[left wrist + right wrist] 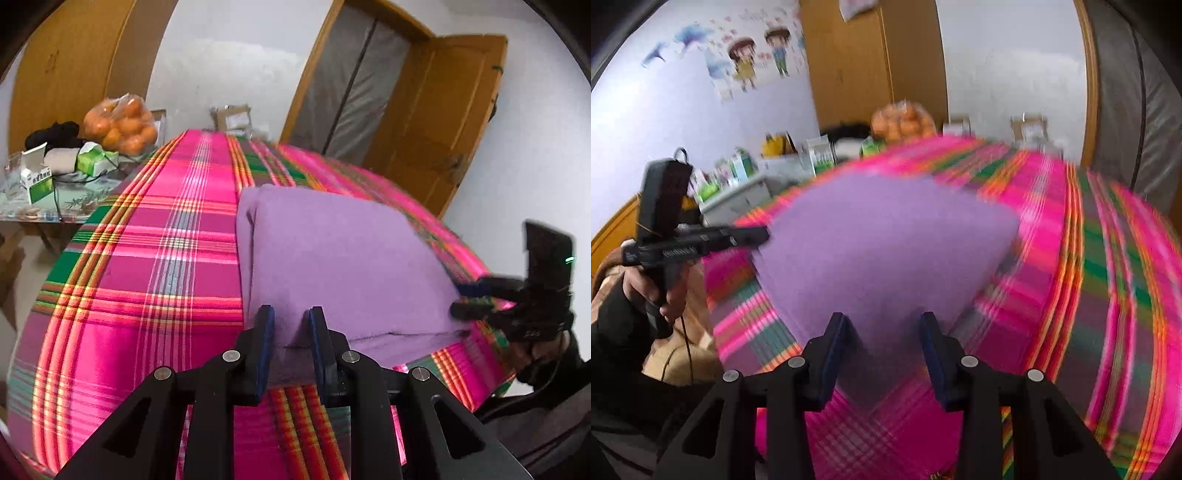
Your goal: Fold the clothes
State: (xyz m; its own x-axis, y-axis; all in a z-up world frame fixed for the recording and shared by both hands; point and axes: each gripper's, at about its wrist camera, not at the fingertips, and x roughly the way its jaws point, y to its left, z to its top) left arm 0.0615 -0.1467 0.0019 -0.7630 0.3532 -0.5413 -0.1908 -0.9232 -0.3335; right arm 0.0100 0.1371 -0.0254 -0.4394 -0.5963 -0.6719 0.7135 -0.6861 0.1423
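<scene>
**Purple cloth on plaid bed, both grippers at its near edge**

Left wrist view. White walls, a brown wooden door (436, 122) standing ajar and a tall wooden wardrobe (66, 74) frame the scene. We note a bed covered in a bright pink, green and orange plaid sheet (155, 251). On it lies the folded purple fleece garment (332, 251), roughly rectangular, its near edge by the camera. Our left gripper (289, 314) has its black fingers with blue pads set narrowly, and a raised ridge of the purple fabric sits pinched between them. At the garment's right edge we see the right gripper (467, 299), its fingers parted, tips at the cloth; whether they touch it we cannot tell. Beside the bed, a low table (74, 201) carries a clear bag of oranges (120, 123) and green-and-white cartons (37, 181).

Right wrist view (blurred). Cartoon stickers (746, 55) mark the wall. The right gripper (886, 319) shows its jaws spread wide, straddling the garment's (886, 240) near corner without pressing it. The left gripper (761, 234) meets the cloth's left edge, held by a hand (653, 291) in a dark sleeve.
</scene>
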